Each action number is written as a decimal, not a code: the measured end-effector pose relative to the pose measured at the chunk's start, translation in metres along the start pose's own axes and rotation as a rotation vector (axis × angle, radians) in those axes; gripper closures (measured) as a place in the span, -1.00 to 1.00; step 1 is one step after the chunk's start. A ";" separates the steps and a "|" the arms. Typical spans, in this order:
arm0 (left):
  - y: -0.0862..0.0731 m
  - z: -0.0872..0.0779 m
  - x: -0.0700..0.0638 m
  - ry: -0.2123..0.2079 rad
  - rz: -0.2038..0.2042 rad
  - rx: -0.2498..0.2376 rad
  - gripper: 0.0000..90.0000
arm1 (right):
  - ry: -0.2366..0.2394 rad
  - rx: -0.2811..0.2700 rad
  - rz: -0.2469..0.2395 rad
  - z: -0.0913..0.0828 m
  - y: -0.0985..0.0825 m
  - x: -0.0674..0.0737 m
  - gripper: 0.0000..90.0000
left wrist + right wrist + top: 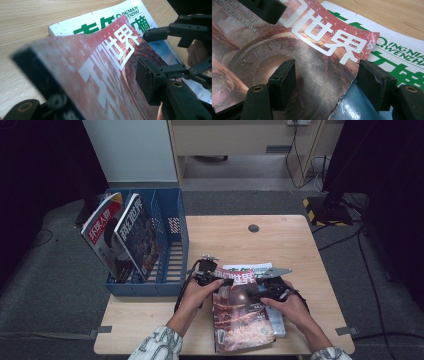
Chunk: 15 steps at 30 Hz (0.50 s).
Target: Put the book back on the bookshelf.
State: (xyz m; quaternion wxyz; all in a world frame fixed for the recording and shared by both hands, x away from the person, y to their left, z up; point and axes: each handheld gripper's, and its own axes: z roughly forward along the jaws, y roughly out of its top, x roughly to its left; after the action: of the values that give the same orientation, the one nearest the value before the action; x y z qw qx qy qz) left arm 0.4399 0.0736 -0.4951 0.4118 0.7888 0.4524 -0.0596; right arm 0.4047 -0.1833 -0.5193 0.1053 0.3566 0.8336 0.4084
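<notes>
The red magazine [240, 312] lies atop a green-titled magazine [82, 23] (its near corner lifted) between both grippers: left gripper [100, 82] straddles its edge, right gripper [325, 82] hovers open over its cover.

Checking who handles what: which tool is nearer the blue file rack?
Left. The left tool works at the red magazine's left edge, just right of the blue file rack; the right tool is across the magazine, farther away.
</notes>
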 end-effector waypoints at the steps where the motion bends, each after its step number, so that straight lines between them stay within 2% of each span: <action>1: 0.000 0.002 0.001 -0.005 -0.005 0.001 0.17 | 0.000 0.000 -0.001 0.000 0.000 0.000 -0.29; 7: 0.000 0.005 0.004 -0.008 -0.028 0.007 0.21 | -0.008 -0.011 -0.026 0.000 -0.001 0.001 -0.29; 12: 0.000 0.003 0.004 -0.003 -0.051 -0.010 0.47 | -0.020 -0.019 -0.050 -0.001 -0.002 0.003 -0.28; 15: 0.000 0.000 0.001 -0.004 -0.049 -0.028 0.60 | -0.018 -0.022 -0.032 -0.002 -0.003 0.003 -0.30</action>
State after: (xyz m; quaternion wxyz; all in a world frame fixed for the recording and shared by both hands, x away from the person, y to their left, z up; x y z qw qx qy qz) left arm 0.4406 0.0742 -0.4953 0.4222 0.7714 0.4717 -0.0649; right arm 0.4007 -0.1838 -0.5199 0.1233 0.3456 0.8337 0.4128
